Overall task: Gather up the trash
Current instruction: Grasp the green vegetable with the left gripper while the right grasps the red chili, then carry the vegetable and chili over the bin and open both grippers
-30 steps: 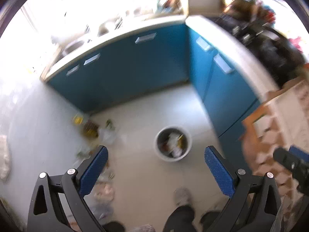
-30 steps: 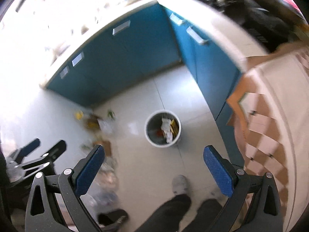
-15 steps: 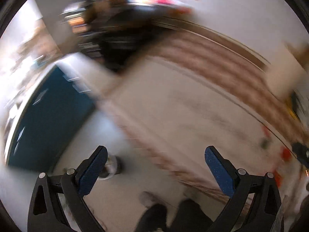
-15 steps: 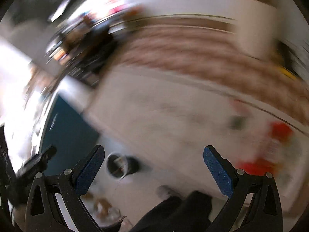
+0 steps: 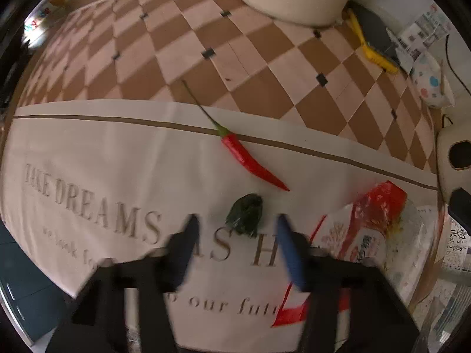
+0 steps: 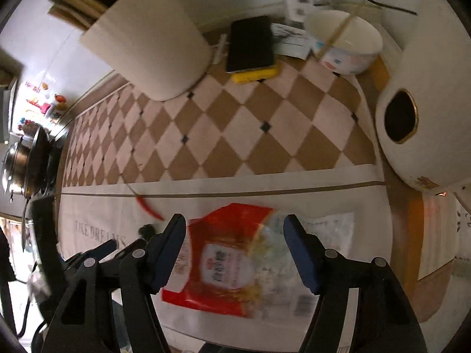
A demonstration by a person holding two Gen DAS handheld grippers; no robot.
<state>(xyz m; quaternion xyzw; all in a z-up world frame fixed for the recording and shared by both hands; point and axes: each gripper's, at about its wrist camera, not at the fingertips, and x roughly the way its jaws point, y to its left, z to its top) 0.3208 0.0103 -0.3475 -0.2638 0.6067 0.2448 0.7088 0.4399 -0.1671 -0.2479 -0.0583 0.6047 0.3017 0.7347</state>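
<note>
A dark green crumpled scrap [image 5: 245,217] lies on the cream tablecloth [image 5: 88,153], just ahead of my left gripper [image 5: 235,229], which is open and empty above it. A red chili [image 5: 250,161] lies beyond the scrap. A red and clear snack bag [image 6: 235,261] lies flat under my right gripper [image 6: 234,228], which is open and empty over it; the bag also shows in the left wrist view [image 5: 374,220]. The chili [image 6: 148,207] and the scrap [image 6: 146,231] show small in the right wrist view.
A cream appliance [image 6: 156,44] stands at the back of the checkered cloth. A black and yellow brush [image 6: 250,50], a white bowl [image 6: 344,41] and a round white cooker [image 6: 426,103] stand to the right. Pots [image 6: 20,164] sit far left.
Both grippers have swung from the kitchen floor and trash bin up to the table top. Their jaws have narrowed but stay open. Nothing has been taken hold of.
</note>
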